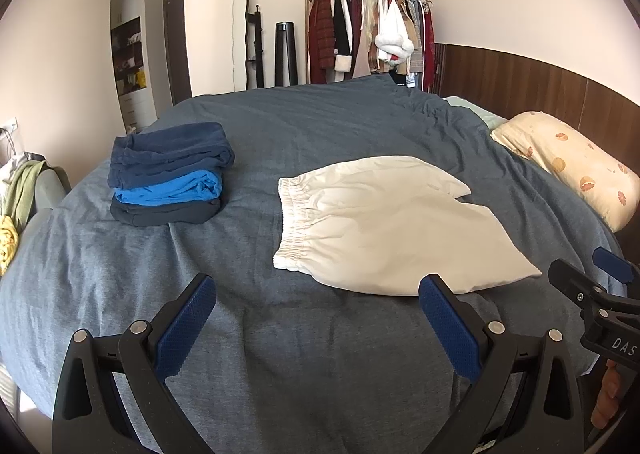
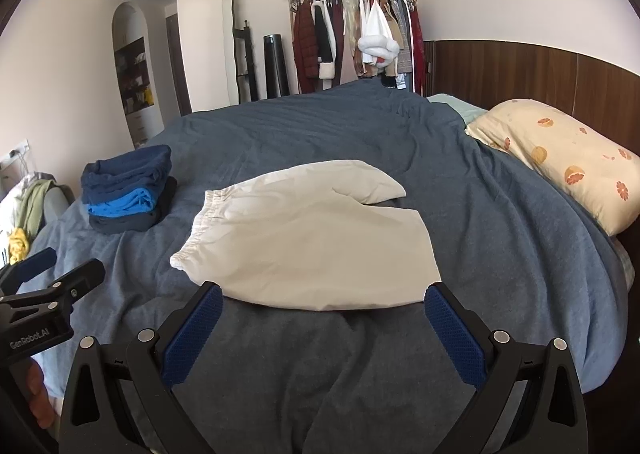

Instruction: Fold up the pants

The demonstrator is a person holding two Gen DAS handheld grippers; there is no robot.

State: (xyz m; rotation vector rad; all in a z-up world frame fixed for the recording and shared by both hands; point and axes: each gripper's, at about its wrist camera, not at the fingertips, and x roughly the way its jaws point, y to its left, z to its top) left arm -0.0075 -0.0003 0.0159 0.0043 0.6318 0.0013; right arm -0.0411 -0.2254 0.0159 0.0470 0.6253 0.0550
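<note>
Cream-white shorts [image 1: 384, 222] lie flat on the blue-grey bed cover [image 1: 280, 354], waistband to the left, two legs pointing right. They also show in the right wrist view [image 2: 312, 242]. My left gripper [image 1: 316, 294] is open and empty, hovering above the cover just in front of the shorts' near edge. My right gripper [image 2: 324, 302] is open and empty, at the near edge of the shorts, its fingertips level with the hem. The right gripper also shows at the right edge of the left wrist view [image 1: 592, 274], and the left gripper at the left of the right wrist view [image 2: 52, 270].
A stack of folded dark blue and bright blue garments [image 1: 168, 174] sits on the bed to the left of the shorts, also in the right wrist view [image 2: 128, 190]. A patterned pillow [image 1: 572, 162] lies at the right by the wooden headboard. A clothes rack [image 1: 368, 34] stands behind the bed.
</note>
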